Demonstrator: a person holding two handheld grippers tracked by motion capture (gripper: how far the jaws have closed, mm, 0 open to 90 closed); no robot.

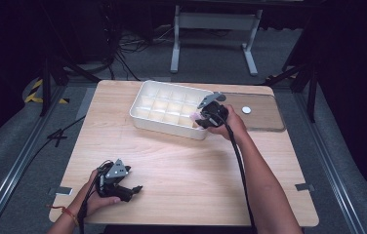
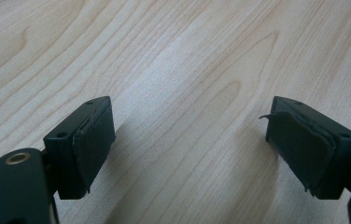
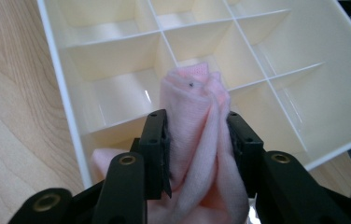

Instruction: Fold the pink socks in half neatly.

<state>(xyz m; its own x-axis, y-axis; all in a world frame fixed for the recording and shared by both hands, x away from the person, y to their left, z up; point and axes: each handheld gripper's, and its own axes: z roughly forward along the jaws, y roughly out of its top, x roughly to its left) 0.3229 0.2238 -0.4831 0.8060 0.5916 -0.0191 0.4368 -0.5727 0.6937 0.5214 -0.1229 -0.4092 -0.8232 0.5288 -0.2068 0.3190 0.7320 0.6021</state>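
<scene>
Now, nearest the person, the left hand-held gripper (image 1: 133,188) rests low on the bench (image 1: 191,165), jaws spread wide over bare wood and holding nothing. Farther out, the right hand-held gripper (image 3: 199,140) is clamped on a bunched pink cloth (image 3: 197,116), its long axis running straight ahead between the jaws. Beyond lies the white divided tray (image 3: 304,60); the cloth's tip hangs over a near-edge compartment, so a drop looks like the right hand's job.
</scene>
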